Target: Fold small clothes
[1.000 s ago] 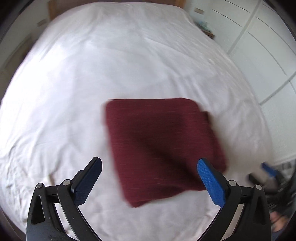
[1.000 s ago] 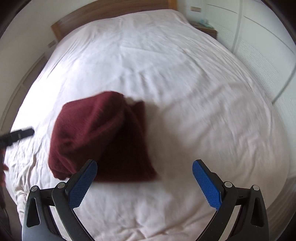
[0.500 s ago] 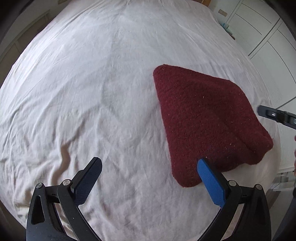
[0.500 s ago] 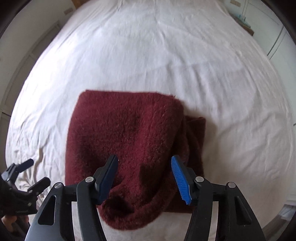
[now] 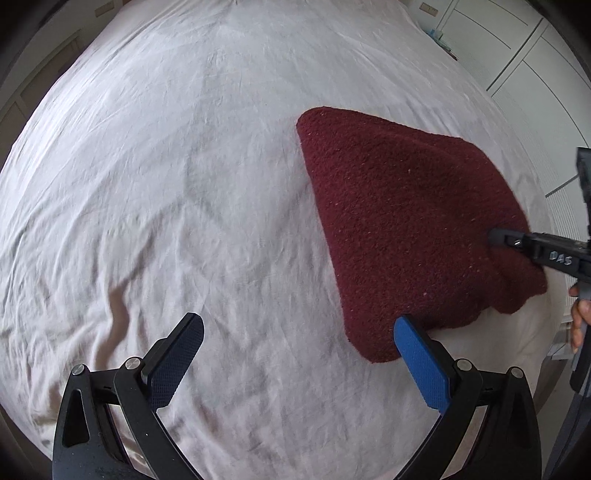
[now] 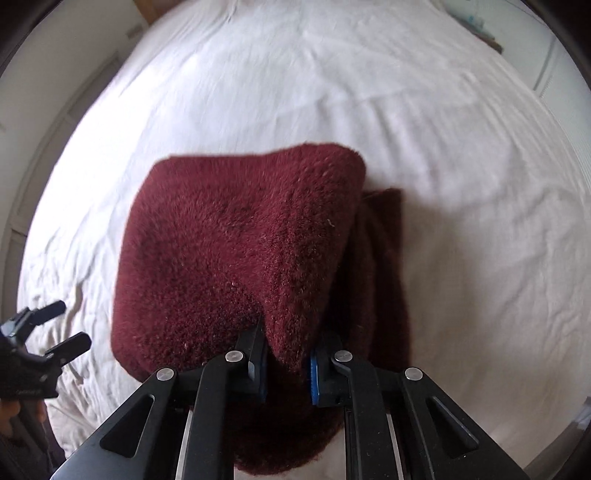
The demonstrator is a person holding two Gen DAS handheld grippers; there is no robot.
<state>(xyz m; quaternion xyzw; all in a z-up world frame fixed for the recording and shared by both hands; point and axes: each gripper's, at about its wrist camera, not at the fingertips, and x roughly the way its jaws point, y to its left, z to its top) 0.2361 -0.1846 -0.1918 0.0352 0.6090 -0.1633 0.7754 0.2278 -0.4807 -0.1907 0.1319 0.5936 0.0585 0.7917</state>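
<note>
A dark red fleece garment point(image 6: 240, 243) lies folded on the white bed sheet point(image 6: 461, 240). My right gripper point(image 6: 287, 363) is closing on its near edge, and a ridge of the cloth is pinched up between the blue pads. In the left wrist view the same red garment point(image 5: 402, 221) lies to the right, with the right gripper point(image 5: 496, 236) biting into its right side. My left gripper point(image 5: 299, 354) hangs open above bare sheet, its right pad just over the garment's near corner, nothing between its fingers. From the right wrist view the left gripper point(image 6: 55, 325) shows at the far left.
The white sheet point(image 5: 166, 203) is creased and covers the whole bed. White wardrobe doors point(image 5: 524, 66) stand along the right side. A wooden headboard corner point(image 6: 142, 9) shows at the far end. A hand point(image 5: 580, 314) holds the right gripper at the right edge.
The right gripper came down onto the garment's near edge and its jaws went from wide open to pinched on the cloth. The left gripper dropped and swung left, staying open.
</note>
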